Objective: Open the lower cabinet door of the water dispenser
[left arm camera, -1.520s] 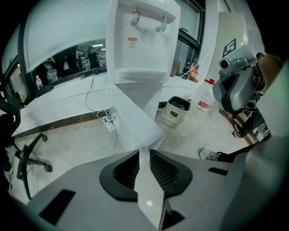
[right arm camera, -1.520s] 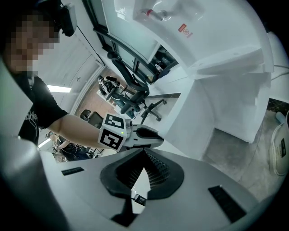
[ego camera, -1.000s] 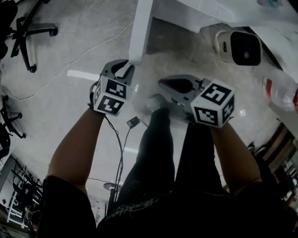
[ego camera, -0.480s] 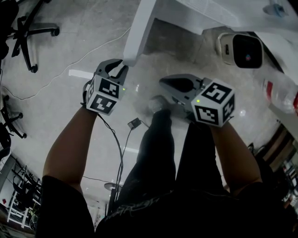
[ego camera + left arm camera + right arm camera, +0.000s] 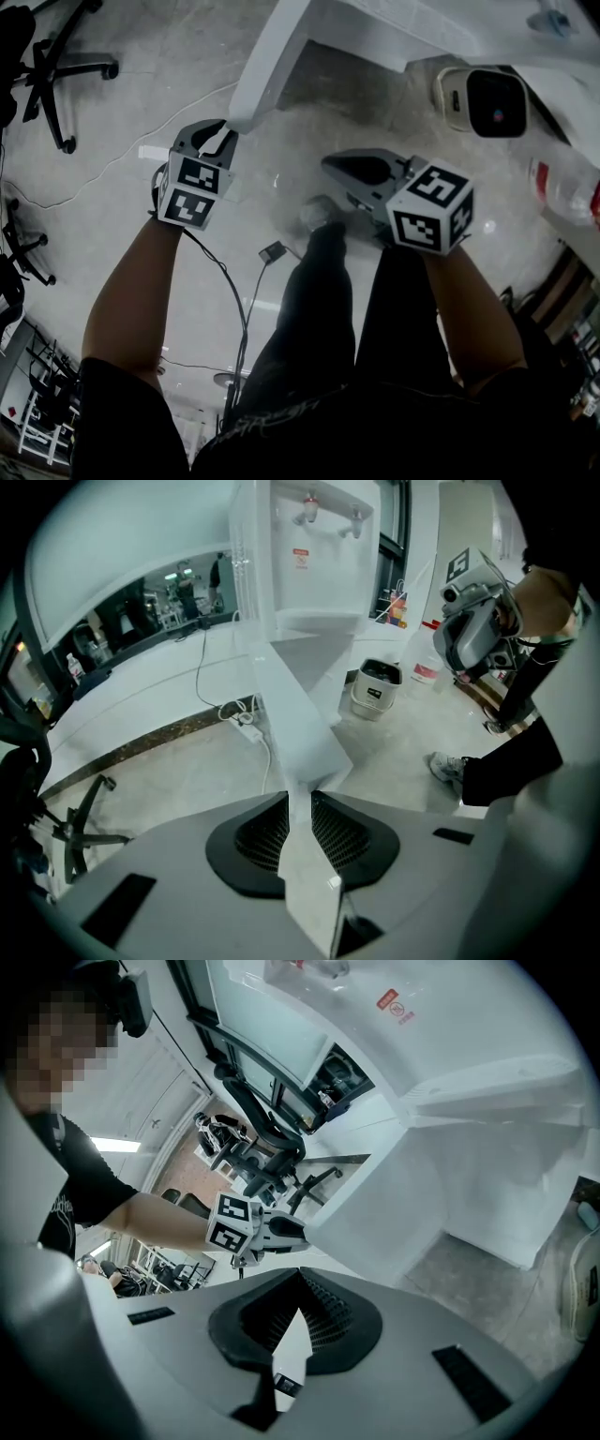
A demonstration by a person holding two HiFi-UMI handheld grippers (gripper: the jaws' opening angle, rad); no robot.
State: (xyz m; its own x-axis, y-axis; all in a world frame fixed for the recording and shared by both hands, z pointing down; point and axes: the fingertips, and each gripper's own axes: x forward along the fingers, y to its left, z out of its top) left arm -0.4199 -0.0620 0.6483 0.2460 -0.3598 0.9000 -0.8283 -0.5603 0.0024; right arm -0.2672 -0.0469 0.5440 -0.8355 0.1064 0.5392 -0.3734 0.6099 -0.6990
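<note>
The water dispenser (image 5: 314,564) carries a small red label (image 5: 302,557) on its front under the two taps; the print is too small to read. The lower cabinet door (image 5: 300,714) stands swung out from the dispenser's base, with its free edge pointing away from the dispenser. The left tool (image 5: 299,803) is clamped on that free edge, ribbed pads pressed to both faces of the panel. The right tool (image 5: 295,1321) hangs apart from the door, out in front of the dispenser, jaws drawn together on nothing. Beside the dispenser's base sits a white bin (image 5: 375,688) with a dark top; its contents cannot be told. A clear bottle (image 5: 562,183) with a red band lies farther out on that same side. On the door's outer side bare floor (image 5: 112,197) reaches as far as an office chair (image 5: 52,66).
</note>
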